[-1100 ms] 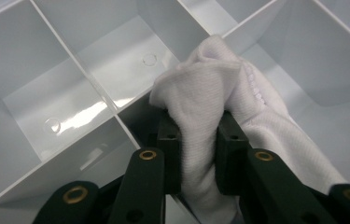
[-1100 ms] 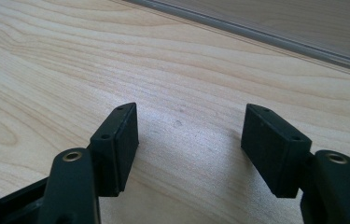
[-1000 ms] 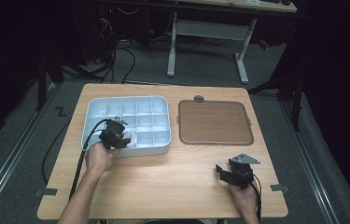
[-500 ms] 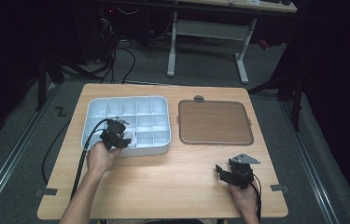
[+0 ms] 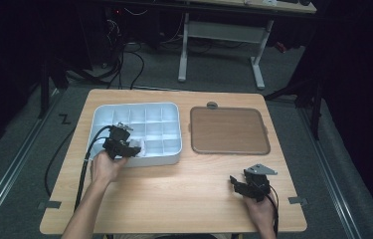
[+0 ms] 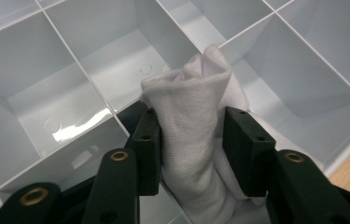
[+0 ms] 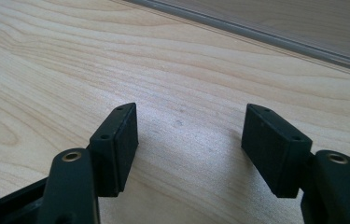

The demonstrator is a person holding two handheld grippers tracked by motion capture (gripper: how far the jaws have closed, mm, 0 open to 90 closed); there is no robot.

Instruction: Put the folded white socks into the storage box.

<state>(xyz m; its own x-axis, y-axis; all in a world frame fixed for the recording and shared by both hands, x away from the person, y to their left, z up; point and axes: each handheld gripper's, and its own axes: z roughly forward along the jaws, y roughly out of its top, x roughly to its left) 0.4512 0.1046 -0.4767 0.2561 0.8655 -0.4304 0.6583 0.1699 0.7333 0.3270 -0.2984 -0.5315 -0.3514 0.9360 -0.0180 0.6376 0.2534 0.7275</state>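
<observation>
A white divided tray [image 5: 139,107] lies on the left of the wooden table. My left gripper [image 5: 135,149] hangs over its near compartments, and a crumpled white cloth [image 5: 142,148] stands between the jaws. In the left gripper view the cloth [image 6: 191,102] rises upright between the black pads [image 6: 150,154] of my left gripper [image 6: 191,151]. The jaws have just been opening, and a thin gap shows at the right pad. My right gripper [image 5: 234,182] rests low over bare table at the near right. It stands open [image 7: 191,144] with nothing between the jaws.
A flat brown tray [image 5: 229,130] lies to the right of the white one. The tray's compartments [image 6: 84,60] look empty around the cloth. Light wood [image 7: 70,56] stretches in front of the right gripper. A cable trails from the left gripper off the table's left.
</observation>
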